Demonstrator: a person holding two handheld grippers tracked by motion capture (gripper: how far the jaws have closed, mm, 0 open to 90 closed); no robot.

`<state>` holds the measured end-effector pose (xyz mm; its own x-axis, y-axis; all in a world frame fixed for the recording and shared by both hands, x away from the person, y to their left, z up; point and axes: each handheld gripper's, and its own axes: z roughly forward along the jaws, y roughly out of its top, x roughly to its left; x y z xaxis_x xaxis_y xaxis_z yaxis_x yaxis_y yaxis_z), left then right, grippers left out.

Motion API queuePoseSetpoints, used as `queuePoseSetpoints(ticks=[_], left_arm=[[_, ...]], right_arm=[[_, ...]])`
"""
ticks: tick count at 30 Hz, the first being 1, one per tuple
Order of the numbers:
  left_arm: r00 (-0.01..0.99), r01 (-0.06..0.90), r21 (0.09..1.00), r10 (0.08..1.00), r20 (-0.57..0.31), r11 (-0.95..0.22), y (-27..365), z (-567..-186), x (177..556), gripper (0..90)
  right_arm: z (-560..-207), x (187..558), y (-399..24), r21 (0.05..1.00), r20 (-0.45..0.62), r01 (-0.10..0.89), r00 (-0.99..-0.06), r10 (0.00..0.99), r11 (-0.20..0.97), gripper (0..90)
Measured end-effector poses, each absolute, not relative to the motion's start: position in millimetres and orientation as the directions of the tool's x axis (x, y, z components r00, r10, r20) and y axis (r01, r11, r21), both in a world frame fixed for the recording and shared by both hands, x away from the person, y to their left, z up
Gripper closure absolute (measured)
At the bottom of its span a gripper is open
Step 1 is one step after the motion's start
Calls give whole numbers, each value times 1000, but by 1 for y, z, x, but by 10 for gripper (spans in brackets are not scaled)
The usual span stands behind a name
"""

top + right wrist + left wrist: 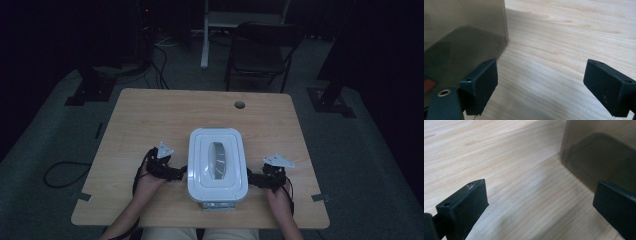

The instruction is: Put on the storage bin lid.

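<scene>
Now we flank the box (217, 165), which sits at the desk's (150, 115) near edge, with the left tool (181, 172) and right tool (252, 177), both spread wide and empty. Its white lid looks smooth, its smoky walls stiff and probably slippery, so we'd grip under the rim.

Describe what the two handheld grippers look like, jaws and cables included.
Both the left gripper and the right gripper are black, each topped by a grey three-cornered plate. Their jaws are matte black rectangular blocks with small holes at the corners. Black cables trail back along the person's forearms, which show no sleeves.
</scene>
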<state>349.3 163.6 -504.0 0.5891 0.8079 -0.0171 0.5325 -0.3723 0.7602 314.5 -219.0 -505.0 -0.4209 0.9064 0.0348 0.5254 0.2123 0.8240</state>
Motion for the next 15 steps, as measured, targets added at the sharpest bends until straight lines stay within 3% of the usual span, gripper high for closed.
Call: queuePoseSetpoints(ticks=[15], left_arm=[[529, 577, 748, 848, -37, -327, 201, -505, 344, 5]], right_arm=[[-510, 306, -245, 816, 17, 543, -366, 931, 198, 122]])
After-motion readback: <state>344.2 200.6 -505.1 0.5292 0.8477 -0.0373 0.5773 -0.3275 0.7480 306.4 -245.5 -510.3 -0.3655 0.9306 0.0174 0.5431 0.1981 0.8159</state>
